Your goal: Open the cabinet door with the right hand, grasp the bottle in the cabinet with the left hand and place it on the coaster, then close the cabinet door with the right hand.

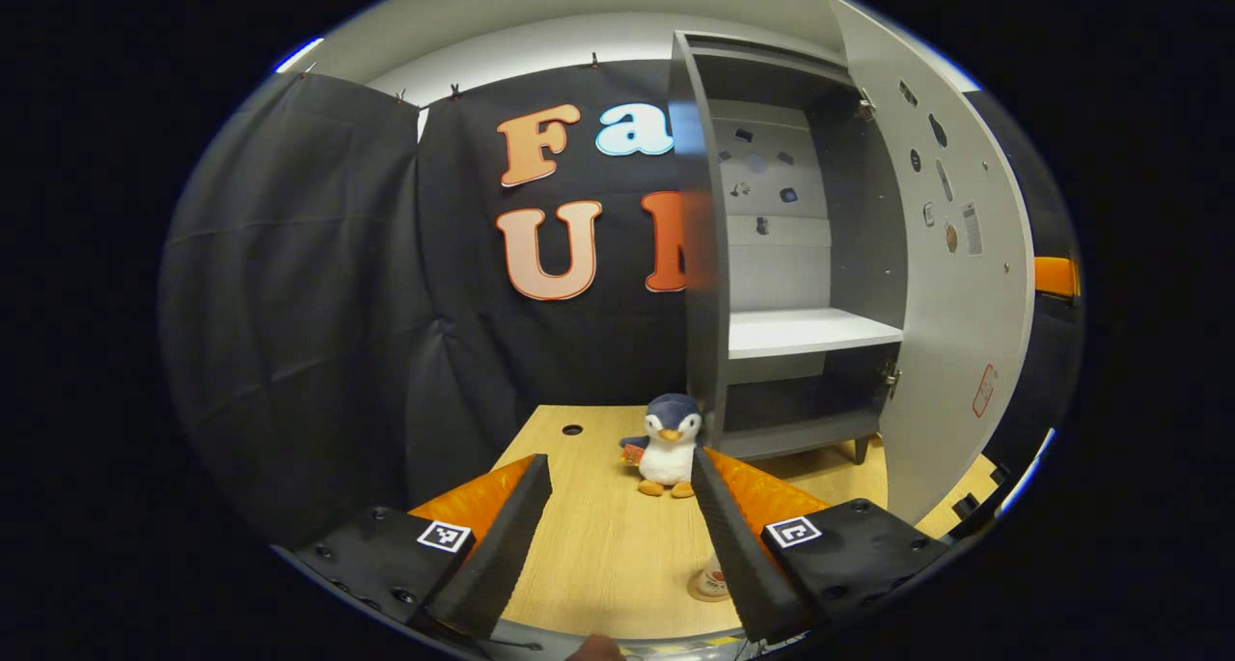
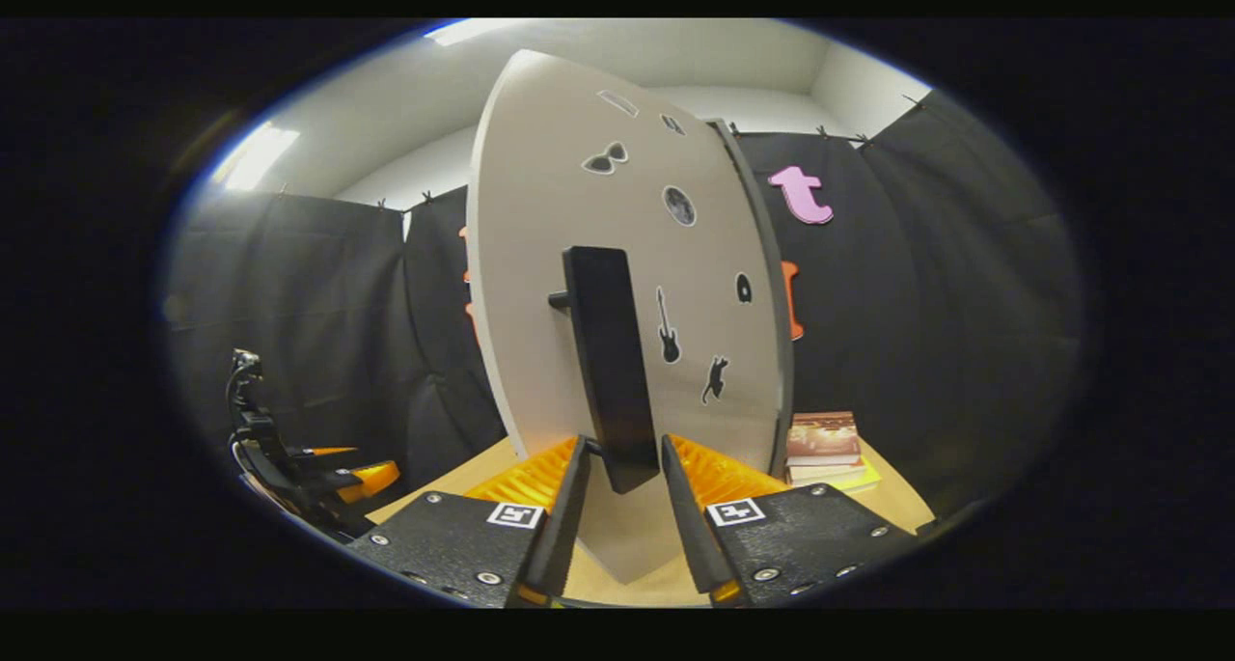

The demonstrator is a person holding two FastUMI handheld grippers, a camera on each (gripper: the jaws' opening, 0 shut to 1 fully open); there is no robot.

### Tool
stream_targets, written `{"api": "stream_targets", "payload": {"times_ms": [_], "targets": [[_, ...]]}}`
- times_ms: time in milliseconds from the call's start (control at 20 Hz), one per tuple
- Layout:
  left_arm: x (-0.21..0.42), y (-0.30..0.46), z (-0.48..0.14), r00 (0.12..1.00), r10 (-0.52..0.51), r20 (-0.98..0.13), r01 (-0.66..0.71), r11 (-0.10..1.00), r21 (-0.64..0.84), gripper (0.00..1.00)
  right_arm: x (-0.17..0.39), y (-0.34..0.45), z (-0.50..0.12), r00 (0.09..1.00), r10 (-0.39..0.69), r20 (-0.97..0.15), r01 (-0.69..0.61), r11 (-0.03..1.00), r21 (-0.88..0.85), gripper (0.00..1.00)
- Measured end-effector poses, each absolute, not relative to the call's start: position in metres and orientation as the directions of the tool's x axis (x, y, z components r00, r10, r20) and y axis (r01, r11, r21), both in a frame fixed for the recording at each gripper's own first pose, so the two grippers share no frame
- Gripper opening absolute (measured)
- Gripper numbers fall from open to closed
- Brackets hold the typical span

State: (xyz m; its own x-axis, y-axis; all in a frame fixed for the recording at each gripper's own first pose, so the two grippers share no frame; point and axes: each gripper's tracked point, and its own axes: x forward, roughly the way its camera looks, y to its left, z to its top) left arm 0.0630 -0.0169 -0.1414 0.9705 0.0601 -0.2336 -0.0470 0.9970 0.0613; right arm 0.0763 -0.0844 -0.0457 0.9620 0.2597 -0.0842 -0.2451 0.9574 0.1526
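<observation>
The grey cabinet (image 1: 801,256) stands open at the back right of the wooden table, its white shelf (image 1: 806,331) bare. Its door (image 1: 955,285) is swung out to the right. My left gripper (image 1: 617,507) hangs open over the table with nothing between its fingers. Beside its right finger I see a round tan coaster (image 1: 697,592) with the white and red base of the bottle (image 1: 714,574) on it; the finger hides the rest. In the right gripper view, the door (image 2: 627,256) faces me and my right gripper (image 2: 625,449) is shut on the low end of its black handle (image 2: 608,352).
A plush penguin (image 1: 669,446) sits on the table (image 1: 598,545) just in front of the cabinet's left wall. A stack of books (image 2: 825,444) lies right of the door. The left gripper (image 2: 318,468) shows far off at the left of the right gripper view.
</observation>
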Motion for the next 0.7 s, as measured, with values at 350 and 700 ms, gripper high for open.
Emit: {"api": "stream_targets", "payload": {"times_ms": [350,700], "targets": [[0.095,0.032,-0.142,0.972,0.101,-0.212,-0.088,0.994,0.070,0.95,0.133,-0.030,-0.048,0.951,0.305,-0.058,-0.293,0.942,0.162,0.55],[0.137,0.063,-0.154,0.969,0.097,-0.226,-0.101,0.995,-0.006,0.96,0.156,-0.011,-0.050,0.956,0.288,-0.049,-0.282,0.954,0.100,0.61]]}}
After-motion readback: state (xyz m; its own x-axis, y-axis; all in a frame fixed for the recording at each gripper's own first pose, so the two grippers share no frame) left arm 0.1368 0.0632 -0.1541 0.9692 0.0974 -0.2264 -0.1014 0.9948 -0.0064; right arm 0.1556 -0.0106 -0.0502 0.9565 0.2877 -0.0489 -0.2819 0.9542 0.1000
